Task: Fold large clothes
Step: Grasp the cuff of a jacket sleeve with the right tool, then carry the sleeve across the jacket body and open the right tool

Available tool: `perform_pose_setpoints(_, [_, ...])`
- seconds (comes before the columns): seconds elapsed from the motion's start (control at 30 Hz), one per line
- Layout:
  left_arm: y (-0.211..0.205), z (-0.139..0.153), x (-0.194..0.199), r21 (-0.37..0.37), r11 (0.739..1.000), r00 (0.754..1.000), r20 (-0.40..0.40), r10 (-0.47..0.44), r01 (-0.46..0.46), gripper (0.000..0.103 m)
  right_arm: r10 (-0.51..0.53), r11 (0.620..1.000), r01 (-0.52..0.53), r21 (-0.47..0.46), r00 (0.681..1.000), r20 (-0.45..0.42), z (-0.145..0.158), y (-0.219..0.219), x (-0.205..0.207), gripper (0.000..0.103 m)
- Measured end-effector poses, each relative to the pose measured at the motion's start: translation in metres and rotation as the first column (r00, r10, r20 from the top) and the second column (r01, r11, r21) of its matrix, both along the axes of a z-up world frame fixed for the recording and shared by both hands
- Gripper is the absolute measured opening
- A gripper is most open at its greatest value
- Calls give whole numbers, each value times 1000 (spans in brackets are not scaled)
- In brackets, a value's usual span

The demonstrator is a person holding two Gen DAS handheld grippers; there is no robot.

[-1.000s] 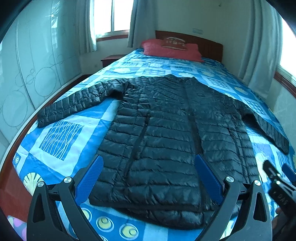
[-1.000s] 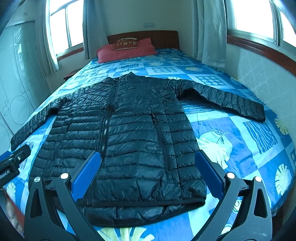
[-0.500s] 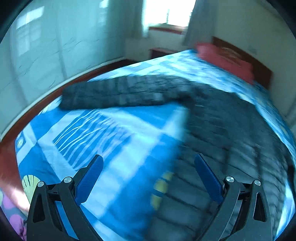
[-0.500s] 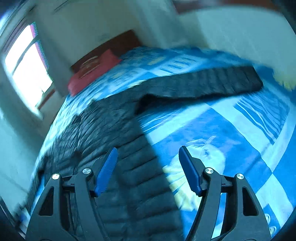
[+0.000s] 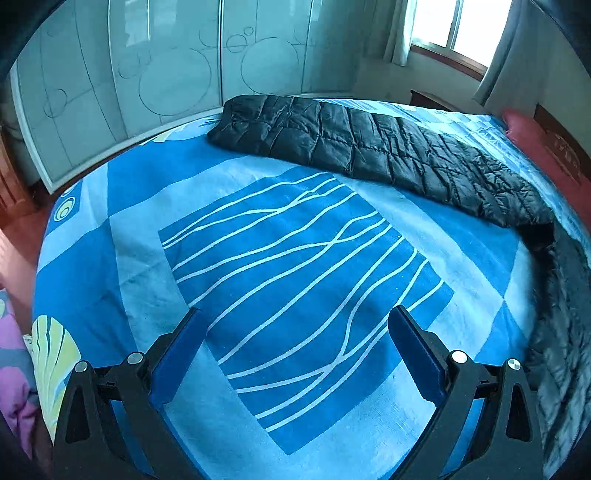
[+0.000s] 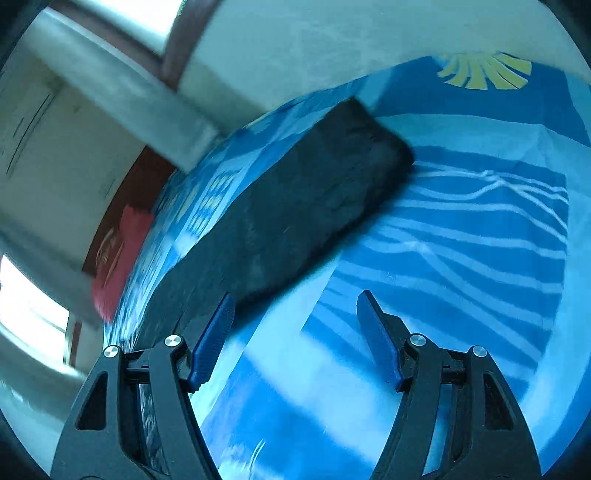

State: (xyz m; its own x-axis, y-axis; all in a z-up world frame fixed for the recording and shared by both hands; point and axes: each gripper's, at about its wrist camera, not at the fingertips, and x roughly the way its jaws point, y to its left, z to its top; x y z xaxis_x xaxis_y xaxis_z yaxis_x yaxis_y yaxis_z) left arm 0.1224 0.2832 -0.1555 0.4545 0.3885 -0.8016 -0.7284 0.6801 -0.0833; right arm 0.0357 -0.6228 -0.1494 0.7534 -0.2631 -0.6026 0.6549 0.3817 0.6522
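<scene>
A black quilted down jacket lies spread flat on the bed. In the left wrist view its left sleeve [image 5: 369,147] stretches across the far side of the blue bedspread [image 5: 295,266], with the jacket body at the right edge. My left gripper [image 5: 295,317] is open and empty above bare bedspread, short of the sleeve. In the right wrist view, tilted and blurred, the right sleeve [image 6: 295,218] runs diagonally, its cuff at the upper right. My right gripper [image 6: 295,299] is open and empty, its left fingertip close to the sleeve's near edge.
A red pillow [image 5: 546,151] lies at the wooden headboard; it also shows in the right wrist view [image 6: 118,258]. Frosted wardrobe doors [image 5: 147,74] stand beyond the bed's left edge. A window with curtains [image 5: 450,33] is behind. A wall [image 6: 332,48] runs close along the bed's right side.
Both grippers have swung outward from the jacket's hem, the left toward the left sleeve, the right toward the right sleeve and tilting. The right jaws have narrowed somewhat. The jacket has not moved.
</scene>
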Motion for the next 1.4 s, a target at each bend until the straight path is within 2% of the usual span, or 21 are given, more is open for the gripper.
perform_pose_setpoints(0.17, [-5, -4, 2, 38, 999, 999, -34, 9, -7, 98, -50, 999, 52, -18, 997, 64, -10, -30, 9, 70])
perform_pose_setpoints(0.37, [-6, -7, 6, 56, 998, 999, -41, 12, -10, 98, -101, 992, 106, -75, 993, 57, -9, -55, 21, 69])
perform_pose_setpoints(0.4, [-6, -7, 7, 59, 998, 999, -42, 13, -10, 98, -109, 990, 113, -84, 993, 46, -9, -58, 24, 66])
perform_pose_setpoints(0.43, [-6, -7, 6, 59, 998, 999, -44, 12, -10, 98, -120, 988, 123, -91, 992, 38, -9, -60, 22, 53])
perform_pose_setpoints(0.47, [-7, -8, 6, 62, 998, 999, -46, 13, -10, 98, -126, 988, 129, -80, 991, 38, -12, -64, 23, 33])
perform_pose_setpoints(0.53, [-8, -8, 7, 66, 998, 999, -51, 14, -11, 98, -122, 992, 124, -30, 991, 50, -21, -72, 23, 14])
perform_pose_setpoints(0.67, [-9, -9, 9, 71, 997, 998, -58, 15, -11, 99, -109, 989, 112, -95, 993, 42, -8, -63, 24, 9])
perform_pose_setpoints(0.87, [-8, -11, 10, 76, 997, 998, -64, 17, -12, 99, 1, 970, 17, -241, 997, 74, 41, -20, 43, 7])
perform_pose_setpoints(1.1, [-8, -12, 9, 76, 997, 998, -56, 16, -12, 99, 170, 932, -135, -335, 982, 77, 86, 55, 91, 7])
perform_pose_setpoints(1.3, [-8, -12, 8, 82, 997, 999, -51, 17, -13, 99, 307, 875, -263, -406, 951, 46, 111, 132, 139, 7])
perform_pose_setpoints(1.4, [-9, -13, 8, 85, 996, 998, -53, 17, -12, 99, 387, 836, -342, -430, 922, 20, 116, 180, 170, 7])
